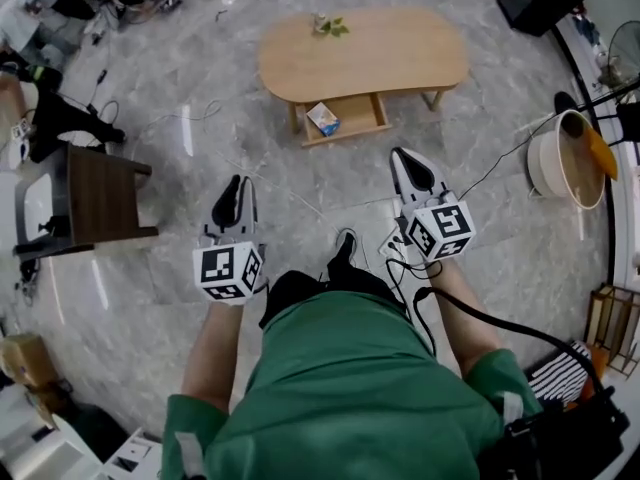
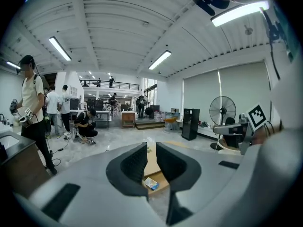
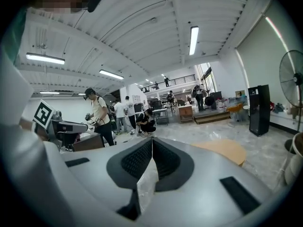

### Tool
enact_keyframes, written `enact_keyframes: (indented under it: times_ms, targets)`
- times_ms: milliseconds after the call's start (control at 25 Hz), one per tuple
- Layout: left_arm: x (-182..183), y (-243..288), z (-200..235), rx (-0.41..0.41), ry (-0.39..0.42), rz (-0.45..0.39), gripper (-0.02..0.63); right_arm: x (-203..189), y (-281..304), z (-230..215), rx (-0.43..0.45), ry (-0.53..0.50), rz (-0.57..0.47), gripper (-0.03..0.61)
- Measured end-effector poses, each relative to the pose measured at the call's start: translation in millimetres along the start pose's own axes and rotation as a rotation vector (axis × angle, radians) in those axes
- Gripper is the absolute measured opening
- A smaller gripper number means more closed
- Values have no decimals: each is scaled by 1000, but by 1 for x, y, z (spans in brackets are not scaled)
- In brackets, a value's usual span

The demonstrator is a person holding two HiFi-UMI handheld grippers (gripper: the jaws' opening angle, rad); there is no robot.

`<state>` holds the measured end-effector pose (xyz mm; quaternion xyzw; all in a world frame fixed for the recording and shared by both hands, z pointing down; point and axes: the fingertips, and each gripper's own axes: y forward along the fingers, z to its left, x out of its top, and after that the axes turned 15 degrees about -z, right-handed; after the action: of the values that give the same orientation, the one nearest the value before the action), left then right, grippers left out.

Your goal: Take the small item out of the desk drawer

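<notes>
Oval wooden worktop (image 1: pixel 380 53) upper centre, small item (image 1: pixel 322 118) in its open drawer (image 1: pixel 360 116), left tongs (image 1: pixel 233 183) apart and empty, right tongs (image 1: pixel 402 156) closed.

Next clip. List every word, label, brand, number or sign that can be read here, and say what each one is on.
No text can be read in any view.
Print on the small item in the open drawer: coloured, too small to read.
The left gripper and right gripper carry only black-and-white square patterns, no letters or numbers.
</notes>
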<state>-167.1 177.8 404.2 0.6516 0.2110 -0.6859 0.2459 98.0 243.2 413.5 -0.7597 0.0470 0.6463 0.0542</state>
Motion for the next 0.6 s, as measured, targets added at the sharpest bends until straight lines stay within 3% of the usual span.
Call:
enact_keyframes:
  times_ms: [600]
  targets:
    - [-11,69,8,34,1,27,71,-35,62,-52,36,57,87,23]
